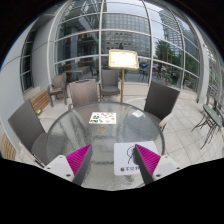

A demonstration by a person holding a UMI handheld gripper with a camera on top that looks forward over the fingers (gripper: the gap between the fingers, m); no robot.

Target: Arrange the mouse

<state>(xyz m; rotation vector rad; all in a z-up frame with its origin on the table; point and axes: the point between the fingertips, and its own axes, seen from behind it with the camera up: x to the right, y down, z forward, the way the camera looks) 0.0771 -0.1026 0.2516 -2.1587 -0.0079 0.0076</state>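
A round glass table (70,135) stands below and ahead of me. A white rectangular mat (126,160) with a dark printed mark lies on the near side of it, just inside my right finger. Beyond the fingers, near the table's middle, lies a small flat white item with dark and green marks (103,118); I cannot tell whether a mouse is on it. My gripper (113,160) hovers above the near edge of the table, open wide and empty. Its pink pads (79,156) show at either side.
Several dark chairs (84,94) ring the table, one at the far right (160,100). A sign stand (124,59) is beyond them, before a glass building front. A wooden bench (38,100) is at the left.
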